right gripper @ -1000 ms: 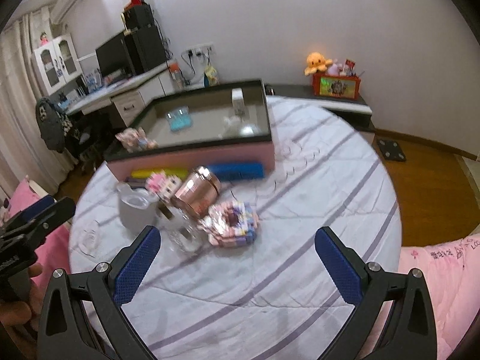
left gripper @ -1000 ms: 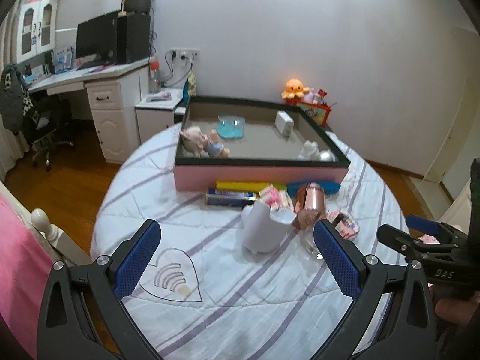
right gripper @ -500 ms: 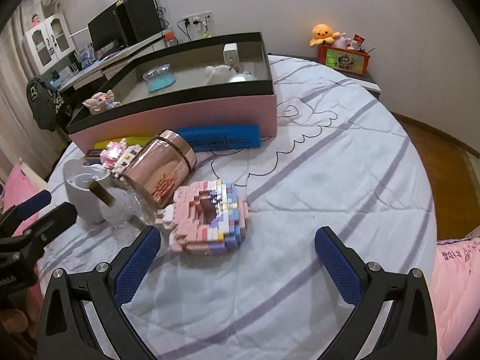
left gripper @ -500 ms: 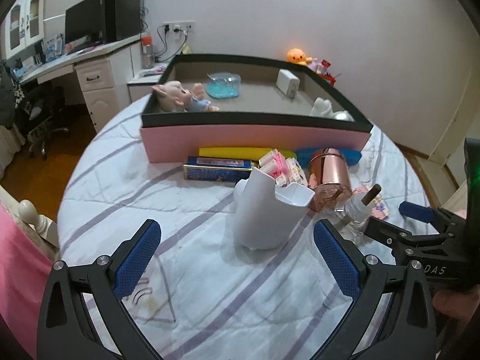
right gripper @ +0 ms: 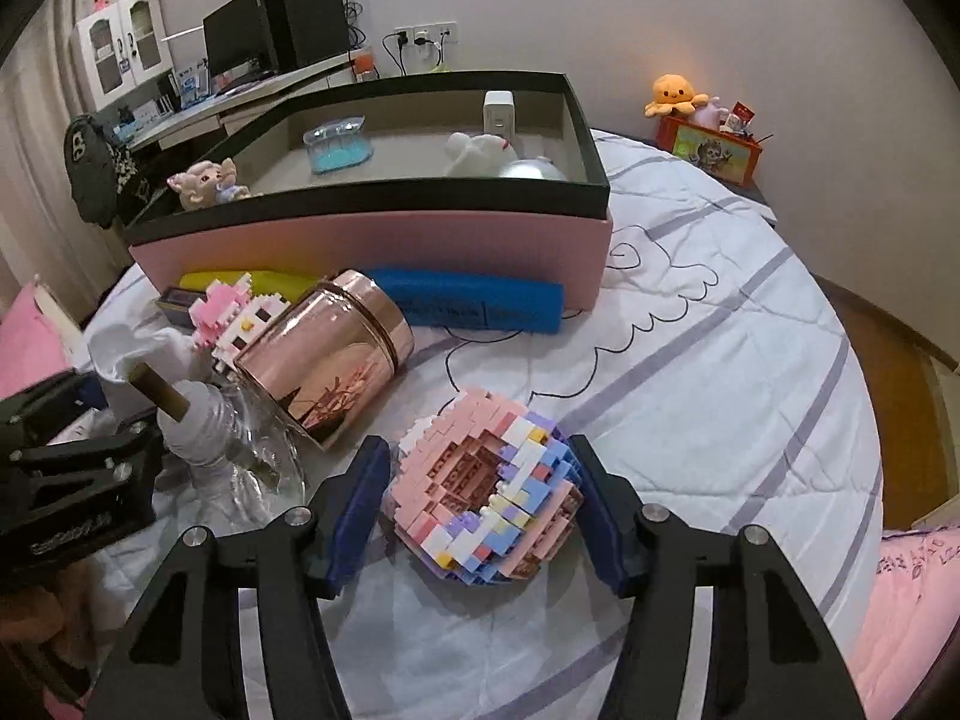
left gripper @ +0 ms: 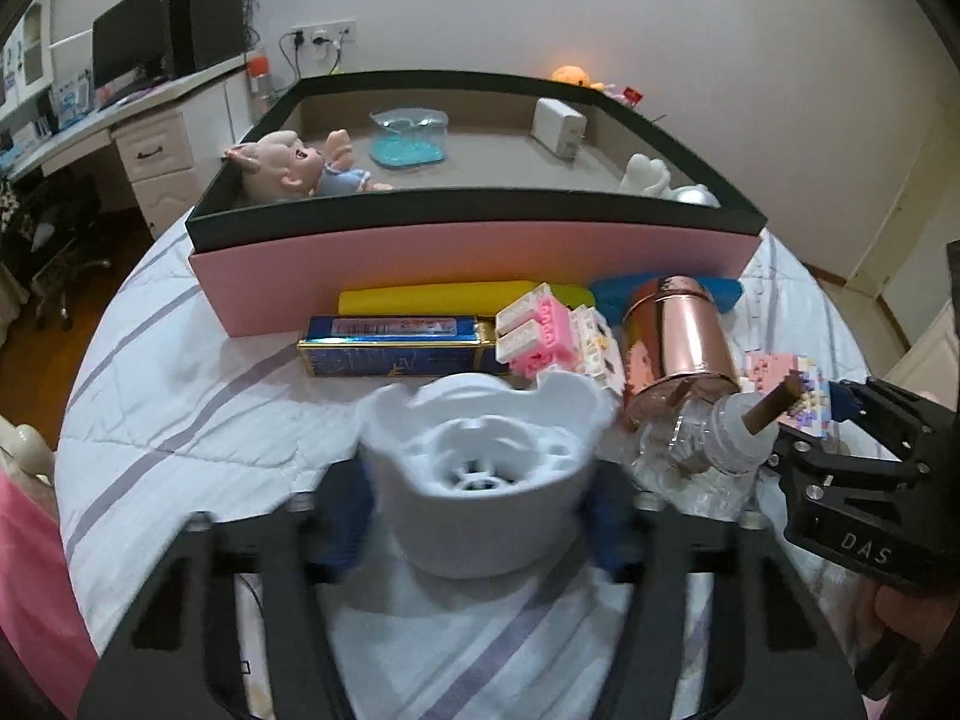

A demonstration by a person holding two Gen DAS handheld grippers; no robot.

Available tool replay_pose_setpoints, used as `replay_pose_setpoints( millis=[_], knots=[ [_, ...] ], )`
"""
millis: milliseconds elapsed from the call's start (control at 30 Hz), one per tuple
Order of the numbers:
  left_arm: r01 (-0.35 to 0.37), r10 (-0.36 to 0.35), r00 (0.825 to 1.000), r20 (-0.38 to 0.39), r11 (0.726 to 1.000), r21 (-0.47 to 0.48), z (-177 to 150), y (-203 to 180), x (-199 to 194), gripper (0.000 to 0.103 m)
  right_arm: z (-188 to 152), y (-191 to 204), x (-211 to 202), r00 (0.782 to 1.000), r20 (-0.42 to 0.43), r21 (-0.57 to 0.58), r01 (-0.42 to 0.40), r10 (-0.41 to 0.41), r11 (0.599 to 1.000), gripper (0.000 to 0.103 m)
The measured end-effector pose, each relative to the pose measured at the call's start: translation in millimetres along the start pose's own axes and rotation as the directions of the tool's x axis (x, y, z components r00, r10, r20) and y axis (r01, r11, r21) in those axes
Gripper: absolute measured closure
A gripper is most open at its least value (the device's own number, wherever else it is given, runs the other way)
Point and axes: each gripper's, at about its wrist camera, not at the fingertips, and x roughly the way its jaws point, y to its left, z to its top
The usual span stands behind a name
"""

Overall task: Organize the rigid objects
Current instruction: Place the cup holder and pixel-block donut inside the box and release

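A white cup (left gripper: pixel 480 516) with a scalloped rim stands on the striped bedspread. My left gripper (left gripper: pixel 477 510) is closing on it, its blurred blue pads (left gripper: pixel 345 516) against both sides. A pastel brick ring (right gripper: pixel 486 492) lies flat, and my right gripper (right gripper: pixel 480 498) is closing around it, pads (right gripper: pixel 366 492) touching its left and right edges. Between them lie a copper jar (right gripper: pixel 330 360) on its side and a clear glass bottle (right gripper: pixel 204 438) with a brown stopper. Behind them stands the pink box (left gripper: pixel 468 252) with a black rim.
Along the box's front wall lie a yellow bar (left gripper: pixel 432 300), a blue-gold carton (left gripper: pixel 390 348), a pink-and-white brick figure (left gripper: pixel 540 330) and a blue case (right gripper: pixel 474 306). Inside the box are a doll (left gripper: pixel 294 168), a blue dish (left gripper: pixel 408 138) and a white charger (left gripper: pixel 558 126). A desk stands at the far left.
Both grippers came down and forward. The left jaws went from wide open to closed around the white cup, the right jaws from wide open to closed around the brick ring.
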Motion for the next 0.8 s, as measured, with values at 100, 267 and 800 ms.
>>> replay_pose_setpoints(
  millis=[100,267,800],
  knots=[
    [0.016,-0.016,1.000,0.005,1.000,-0.013,-4,4,-5,0.050,-1,-4,-4,1.000,0.004,0.023,-0.015,0.015,1.000,0.043],
    [0.020,-0.019,1.000,0.016,1.000,-0.024,-8,10,-17,0.050,-1,-8,-13,1.000,0.013,0.044,-0.027,0.027,0.999,0.043],
    [0.021,-0.018,0.995,0.100,0.999,-0.030,11,19,-53,0.050,29,0,-43,0.993,0.103,0.008,-0.052,0.051,0.999,0.043]
  ],
)
